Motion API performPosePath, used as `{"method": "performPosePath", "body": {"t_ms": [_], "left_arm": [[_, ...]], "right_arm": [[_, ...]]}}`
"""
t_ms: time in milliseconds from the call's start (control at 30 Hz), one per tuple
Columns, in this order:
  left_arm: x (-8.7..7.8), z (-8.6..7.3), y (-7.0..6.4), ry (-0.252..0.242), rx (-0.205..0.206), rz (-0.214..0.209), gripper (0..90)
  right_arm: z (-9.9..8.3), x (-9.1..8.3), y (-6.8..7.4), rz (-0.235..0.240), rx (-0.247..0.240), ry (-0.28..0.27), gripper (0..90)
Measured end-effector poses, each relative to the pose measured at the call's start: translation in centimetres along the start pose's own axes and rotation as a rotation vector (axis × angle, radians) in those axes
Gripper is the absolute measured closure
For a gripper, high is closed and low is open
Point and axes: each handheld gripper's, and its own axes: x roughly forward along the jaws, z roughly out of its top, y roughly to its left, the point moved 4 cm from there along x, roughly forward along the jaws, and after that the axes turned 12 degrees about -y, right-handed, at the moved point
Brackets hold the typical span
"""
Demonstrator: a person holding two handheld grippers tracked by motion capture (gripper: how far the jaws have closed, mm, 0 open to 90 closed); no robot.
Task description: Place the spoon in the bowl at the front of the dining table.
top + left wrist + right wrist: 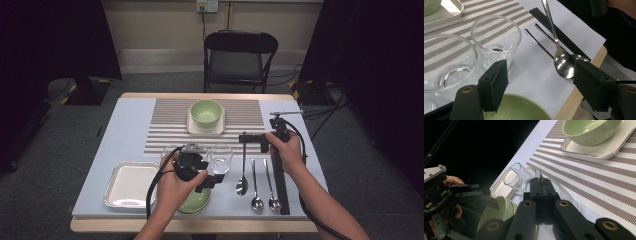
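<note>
My right gripper [244, 137] is shut on the top of a spoon's handle; the spoon [242, 172] hangs straight down with its bowl near the mat. In the right gripper view the thin handle [540, 176] sticks out between the closed jaws of the right gripper [540, 182]. My left gripper [212, 181] is open over the front green bowl [196, 201]. In the left gripper view the left gripper [544, 82] has its jaws wide apart above the bowl's rim [524, 105], and the hanging spoon [562, 63] sits beyond them.
Two more spoons [264, 192] lie beside a long black strip [280, 182]. Two clear glasses [496, 40] [449, 62] stand on the striped mat's front edge. Behind them is a second green bowl [206, 113] on a white plate [192, 128]. A white tray [130, 185] sits front left.
</note>
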Motion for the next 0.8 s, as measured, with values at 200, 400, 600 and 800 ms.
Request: {"method": "performPosePath", "body": {"t_ms": [200,400,600,800], "left_arm": [[-0.3,0.3,0.2,-0.008,-0.010,-0.010,27.9],[-0.4,0.6,0.5,-0.015,-0.023,-0.020,27.8],[-0.4,0.7,0.9,-0.018,-0.035,-0.020,27.8],[-0.5,0.9,1.3,-0.011,-0.037,-0.019,27.8]], "right_arm": [[0.6,0.1,0.5,0.017,-0.002,-0.009,90.0],[1.3,0.2,0.9,0.016,-0.011,-0.014,90.0],[2.0,0.6,1.4,0.019,-0.016,-0.021,90.0],[2.5,1.1,1.9,0.025,-0.026,-0.026,90.0]]}}
